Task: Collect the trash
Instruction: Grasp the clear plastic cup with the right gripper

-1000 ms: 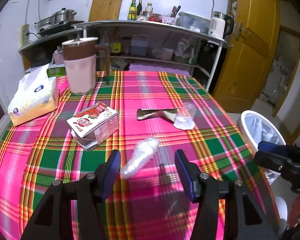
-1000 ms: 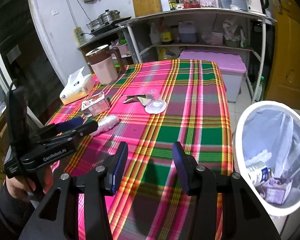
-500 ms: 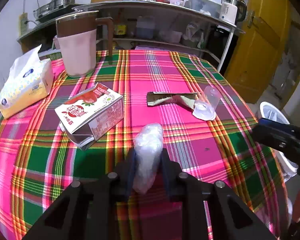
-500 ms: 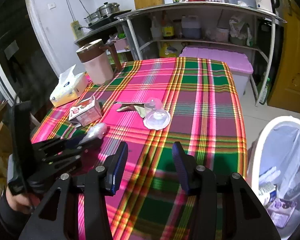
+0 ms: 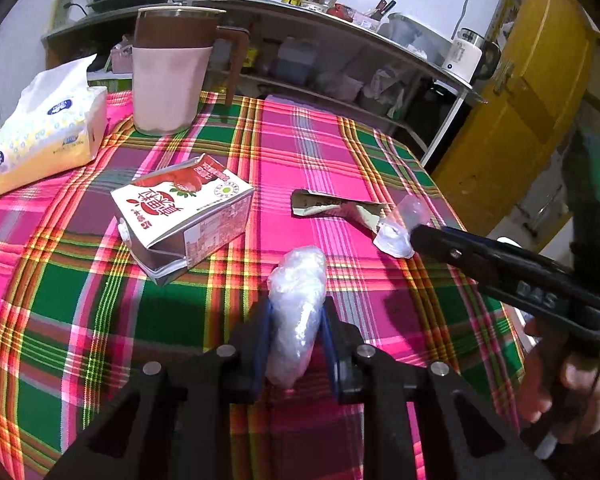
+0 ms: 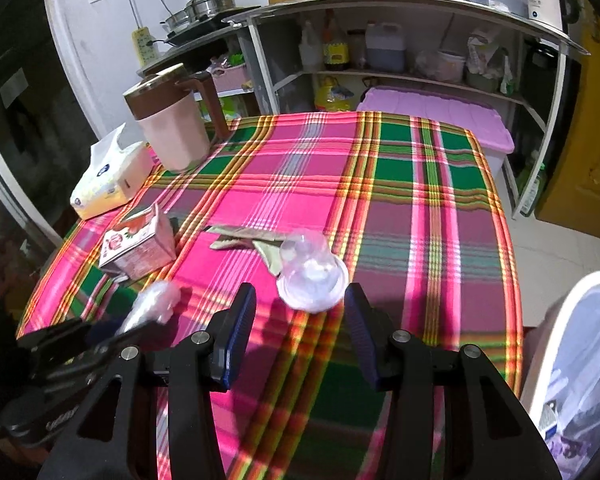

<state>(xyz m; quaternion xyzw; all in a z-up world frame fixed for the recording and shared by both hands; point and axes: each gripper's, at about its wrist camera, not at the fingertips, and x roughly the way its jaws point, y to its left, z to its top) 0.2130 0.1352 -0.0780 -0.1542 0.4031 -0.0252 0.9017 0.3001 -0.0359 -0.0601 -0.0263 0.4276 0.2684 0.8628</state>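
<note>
Looking along our left gripper [image 5: 296,334], we have its jaws closed on a crumpled plastic wrap [image 5: 298,304] at the near table edge; it looks light, soft and slippery, so we pinch mid-body, tilted downward

From the right gripper [image 6: 300,320], jaws half open and empty, pointing down just short of a clear plastic cup [image 6: 312,276], thin and easily crushed

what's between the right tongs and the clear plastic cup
Nothing but bare plaid tablecloth. In the right wrist view the open right tongs sit just short of the clear plastic cup, which lies on its side ahead of the gap.
</note>
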